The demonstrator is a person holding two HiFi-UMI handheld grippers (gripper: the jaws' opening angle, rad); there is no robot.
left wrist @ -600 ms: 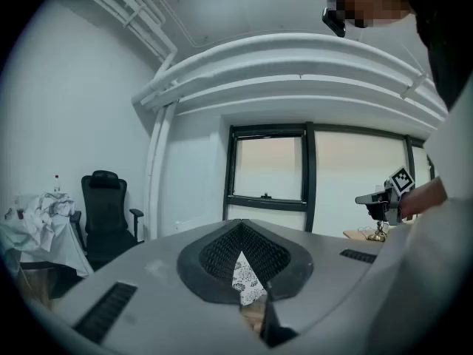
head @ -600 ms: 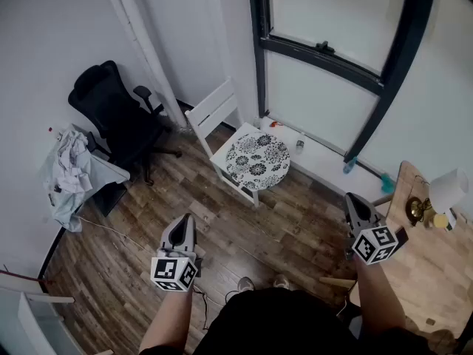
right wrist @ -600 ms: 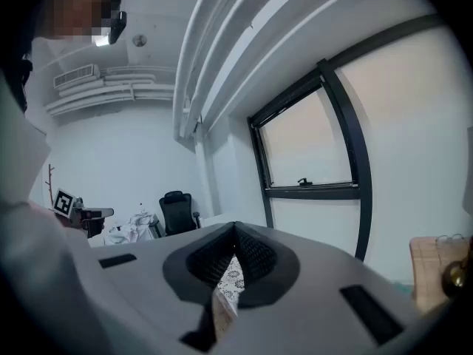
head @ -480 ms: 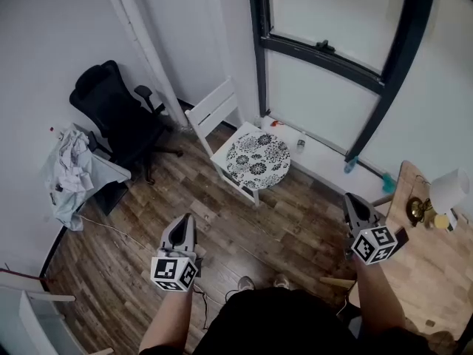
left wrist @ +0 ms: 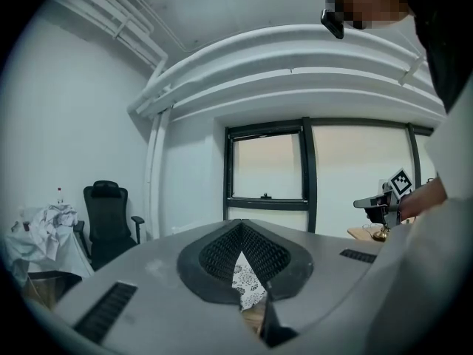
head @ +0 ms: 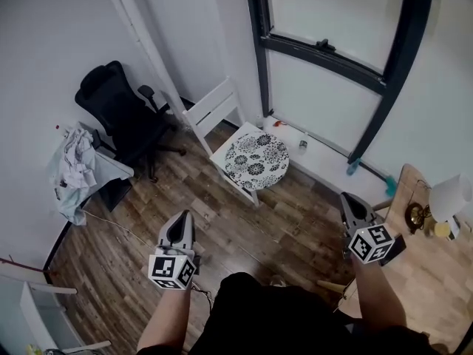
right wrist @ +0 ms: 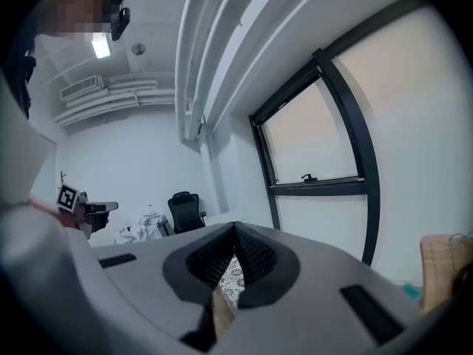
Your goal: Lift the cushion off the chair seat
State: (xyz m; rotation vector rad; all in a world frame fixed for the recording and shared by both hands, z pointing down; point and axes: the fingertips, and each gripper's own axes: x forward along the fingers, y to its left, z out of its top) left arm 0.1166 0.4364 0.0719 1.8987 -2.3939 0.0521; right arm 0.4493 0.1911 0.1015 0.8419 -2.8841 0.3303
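on the chair [head: 213,111], cushion [head: 256,161] (apparently floral)

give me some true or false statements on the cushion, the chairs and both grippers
1. The floral cushion lies on the seat of the white chair. True.
2. The left gripper is clamped on the cushion. False: its jaws are shut on nothing, and it is held well short of the chair, over the wooden floor.
3. The right gripper has its jaws closed with nothing between them. True.
4. In the head view the black office chair stands to the right of the white chair. False: it stands to its left, against the wall.
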